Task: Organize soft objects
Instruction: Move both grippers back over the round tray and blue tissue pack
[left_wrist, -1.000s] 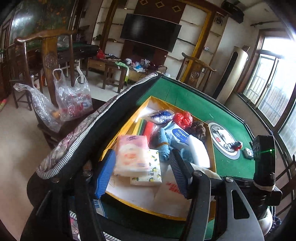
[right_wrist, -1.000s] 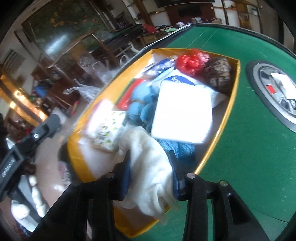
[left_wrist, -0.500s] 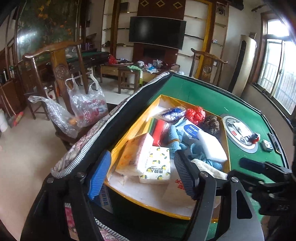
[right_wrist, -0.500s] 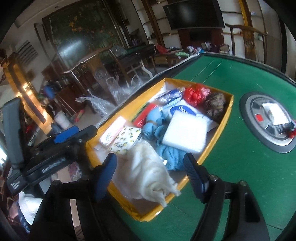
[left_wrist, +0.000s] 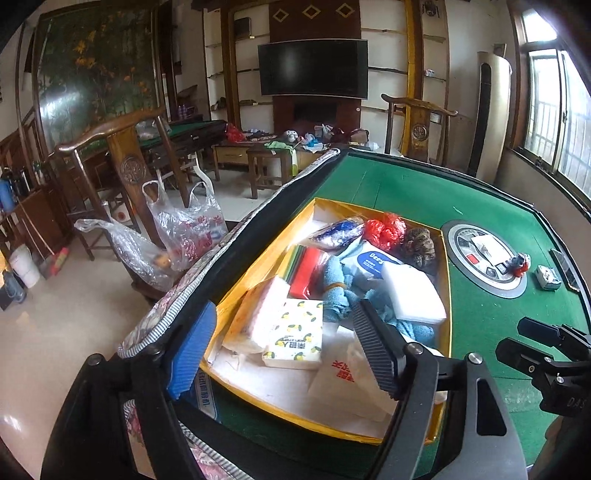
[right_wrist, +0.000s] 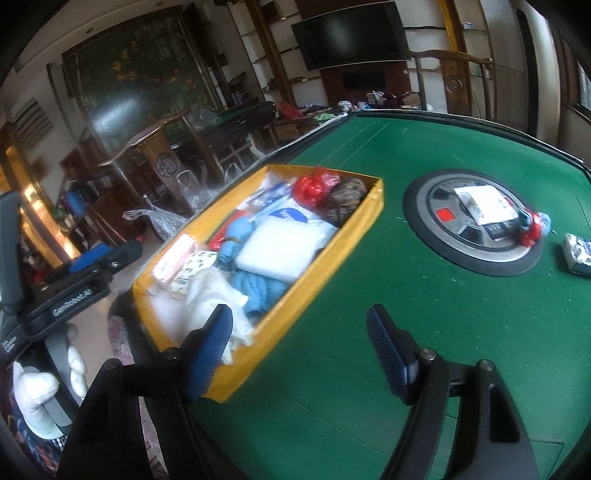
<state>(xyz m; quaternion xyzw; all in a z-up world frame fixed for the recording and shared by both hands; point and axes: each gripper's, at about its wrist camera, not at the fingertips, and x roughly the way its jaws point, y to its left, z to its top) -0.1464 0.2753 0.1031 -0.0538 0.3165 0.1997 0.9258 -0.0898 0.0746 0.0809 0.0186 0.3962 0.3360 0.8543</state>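
A yellow box (left_wrist: 255, 273) (right_wrist: 325, 266) on the green table holds soft things: a pink tissue pack (left_wrist: 255, 317), a lemon-print tissue pack (left_wrist: 295, 334), blue cloth (left_wrist: 338, 291), a white pad (left_wrist: 412, 297), a red bag (left_wrist: 384, 227) and a cream cloth (right_wrist: 210, 291). My left gripper (left_wrist: 284, 347) is open and empty above the box's near end. My right gripper (right_wrist: 303, 343) is open and empty above the table beside the box's near right corner.
A round grey hub (right_wrist: 472, 225) with small items sits mid-table. A small packet (right_wrist: 578, 254) lies at the right. A wooden chair with plastic bags (left_wrist: 184, 229) stands left of the table. The table's padded edge (left_wrist: 236, 258) runs along the box.
The left gripper let go of the pink tissue pack in the box and drew back. The right gripper let go of the cream cloth in the box, opened and pulled back.
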